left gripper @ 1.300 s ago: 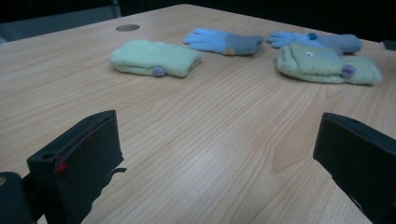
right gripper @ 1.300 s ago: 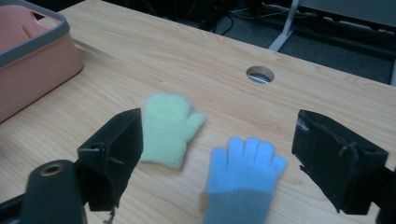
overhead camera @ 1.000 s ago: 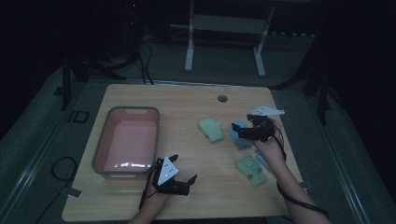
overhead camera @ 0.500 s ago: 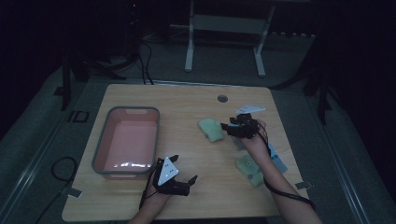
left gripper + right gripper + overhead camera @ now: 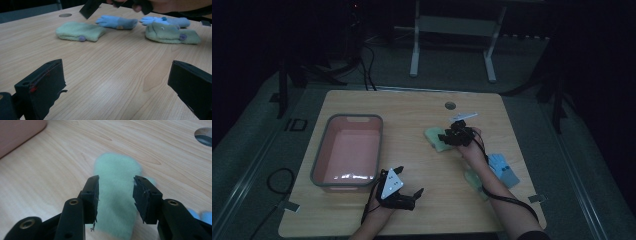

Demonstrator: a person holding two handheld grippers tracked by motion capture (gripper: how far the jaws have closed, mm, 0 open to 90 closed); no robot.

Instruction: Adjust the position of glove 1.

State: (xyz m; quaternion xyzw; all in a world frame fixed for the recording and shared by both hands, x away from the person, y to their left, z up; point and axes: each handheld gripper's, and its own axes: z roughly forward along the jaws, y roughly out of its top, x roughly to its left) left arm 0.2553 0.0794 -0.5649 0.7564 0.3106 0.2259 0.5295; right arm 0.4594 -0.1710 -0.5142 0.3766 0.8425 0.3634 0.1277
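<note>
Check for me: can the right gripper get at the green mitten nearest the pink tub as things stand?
Probably yes. The right gripper is already over that green mitten, its jaws having just been closing, one on each side of the fleece, with nothing between. Whether the pads press it yet is unclear.

A light wooden table (image 5: 412, 107) is seen, with a pink tub (image 5: 348, 152) laid on its left half. Two green mittens (image 5: 79, 31) (image 5: 172, 33) and what looks like two blue gloves (image 5: 117, 22) (image 5: 172, 21) are spread over the right half.
</note>
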